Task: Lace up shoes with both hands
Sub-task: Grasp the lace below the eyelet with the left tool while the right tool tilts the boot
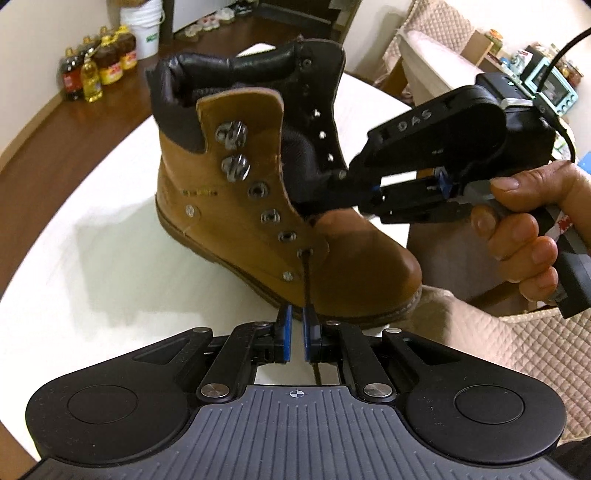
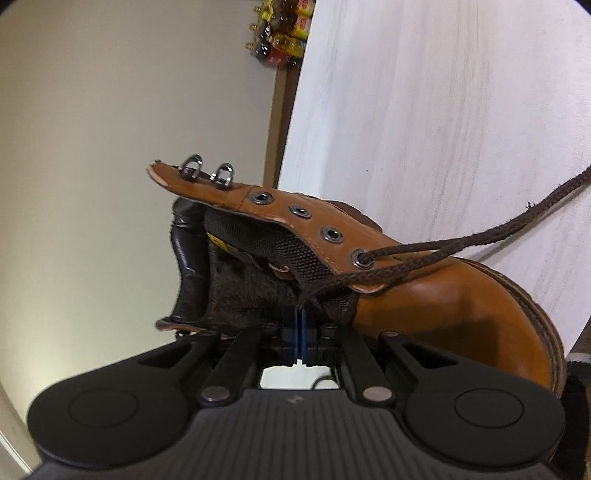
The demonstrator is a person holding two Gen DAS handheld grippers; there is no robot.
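Observation:
A tan leather boot (image 1: 236, 206) with a black collar stands on the white round table (image 1: 92, 240). A dark brown lace (image 1: 306, 280) comes out of its lowest near eyelet and runs down past my left gripper (image 1: 297, 321), whose blue pads stand slightly apart with the lace against the right pad. My right gripper (image 1: 334, 184) reaches into the boot's throat by the tongue. In the right wrist view, the right gripper (image 2: 300, 317) is shut on the lace end (image 2: 314, 290) under the eyelet flap (image 2: 295, 218); the lace (image 2: 480, 236) also trails right across the table.
Oil bottles (image 1: 96, 70) and a white bucket (image 1: 142, 26) stand on the wooden floor at back left. A quilted chair (image 1: 517, 350) is at the right. A hand (image 1: 532, 229) holds the right gripper's handle.

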